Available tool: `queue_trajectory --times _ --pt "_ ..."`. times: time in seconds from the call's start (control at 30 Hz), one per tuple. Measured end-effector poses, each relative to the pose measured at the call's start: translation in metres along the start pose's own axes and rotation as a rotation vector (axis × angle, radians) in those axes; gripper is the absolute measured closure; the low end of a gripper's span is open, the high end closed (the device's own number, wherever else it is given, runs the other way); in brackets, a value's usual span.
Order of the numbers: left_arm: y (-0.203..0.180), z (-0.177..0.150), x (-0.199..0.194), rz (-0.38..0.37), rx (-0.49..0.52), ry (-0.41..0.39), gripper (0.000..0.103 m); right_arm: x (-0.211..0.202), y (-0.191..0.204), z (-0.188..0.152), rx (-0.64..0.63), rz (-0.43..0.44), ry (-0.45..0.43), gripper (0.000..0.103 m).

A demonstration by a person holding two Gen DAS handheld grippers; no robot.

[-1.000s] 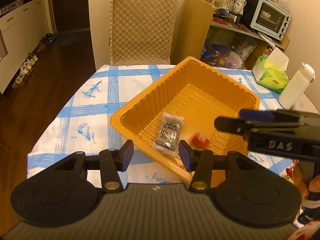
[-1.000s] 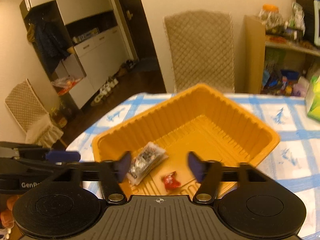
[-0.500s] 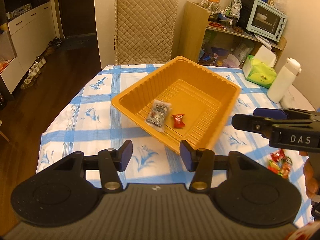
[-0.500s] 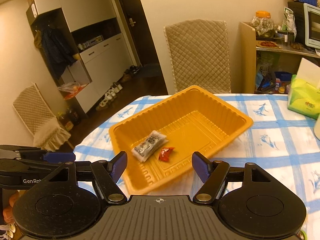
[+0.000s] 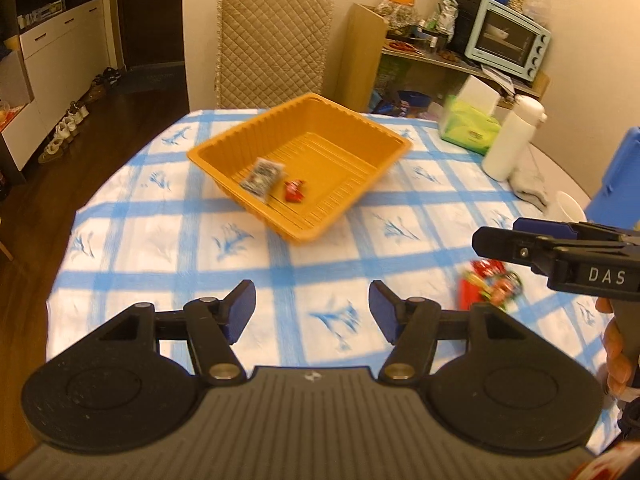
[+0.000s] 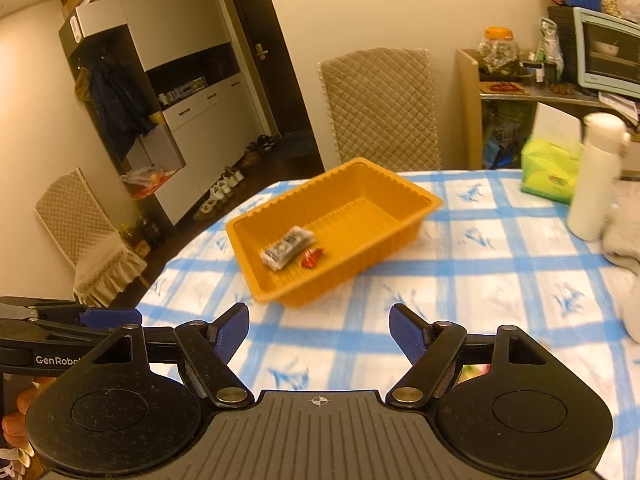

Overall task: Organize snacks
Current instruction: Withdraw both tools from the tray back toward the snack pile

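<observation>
An orange plastic tray (image 5: 352, 128) (image 6: 404, 190) sits mid-table on the blue-checked cloth. Inside it lie a grey snack packet (image 5: 262, 174) (image 6: 286, 248) and a small red wrapped candy (image 5: 294, 191) (image 6: 312, 258). A loose pile of red and colourful snack packets (image 5: 490, 286) rests on the cloth at the right, under the other gripper's fingers. My left gripper (image 5: 312, 310) hovers over the near cloth, its jaws opening with nothing between them. My right gripper (image 6: 319, 332) is likewise back from the tray, jaws opening wide and empty.
A white bottle (image 5: 510, 140) (image 6: 596, 176), a green tissue pack (image 5: 468, 126) (image 6: 548, 170) and a grey cloth (image 5: 530, 186) stand at the table's right. A quilted chair (image 5: 274, 44) is behind the table. A blue box (image 5: 618, 176) stands at the far right.
Both grippers have pulled back from the tray toward the near table edge and risen a little. Their jaws have widened. The snack pile at the right has come into the left wrist view.
</observation>
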State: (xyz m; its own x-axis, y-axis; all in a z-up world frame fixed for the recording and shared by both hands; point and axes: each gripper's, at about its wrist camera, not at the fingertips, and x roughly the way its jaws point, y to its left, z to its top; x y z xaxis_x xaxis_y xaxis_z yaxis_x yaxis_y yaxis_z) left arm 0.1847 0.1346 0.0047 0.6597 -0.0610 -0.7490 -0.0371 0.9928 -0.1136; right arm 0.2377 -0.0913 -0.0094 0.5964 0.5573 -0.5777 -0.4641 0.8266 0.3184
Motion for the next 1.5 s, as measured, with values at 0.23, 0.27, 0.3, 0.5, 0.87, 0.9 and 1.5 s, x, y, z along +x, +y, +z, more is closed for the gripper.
queue_trajectory --times 0.23,0.27,0.3,0.5,0.87,0.9,1.5 --pt "-0.031 -0.030 -0.014 -0.026 0.011 0.020 0.042 -0.037 -0.016 -0.028 0.002 -0.017 0.027 0.026" --pt "-0.035 -0.033 -0.014 -0.029 0.014 0.023 0.042 -0.042 -0.019 -0.032 0.001 -0.021 0.032 0.026" --pt "-0.039 -0.037 -0.015 -0.032 0.016 0.028 0.042 -0.046 -0.022 -0.037 0.002 -0.025 0.037 0.026" --pt "-0.059 -0.059 -0.016 -0.049 0.026 0.052 0.042 -0.066 -0.038 -0.060 0.017 -0.049 0.064 0.026" --pt "-0.093 -0.095 -0.006 -0.077 0.075 0.100 0.042 -0.084 -0.064 -0.094 0.053 -0.095 0.128 0.026" --pt "-0.096 -0.097 -0.005 -0.077 0.084 0.101 0.042 -0.084 -0.067 -0.098 0.054 -0.102 0.135 0.026" --pt "-0.134 -0.124 0.031 -0.128 0.220 0.145 0.042 -0.079 -0.099 -0.134 0.089 -0.184 0.212 0.026"
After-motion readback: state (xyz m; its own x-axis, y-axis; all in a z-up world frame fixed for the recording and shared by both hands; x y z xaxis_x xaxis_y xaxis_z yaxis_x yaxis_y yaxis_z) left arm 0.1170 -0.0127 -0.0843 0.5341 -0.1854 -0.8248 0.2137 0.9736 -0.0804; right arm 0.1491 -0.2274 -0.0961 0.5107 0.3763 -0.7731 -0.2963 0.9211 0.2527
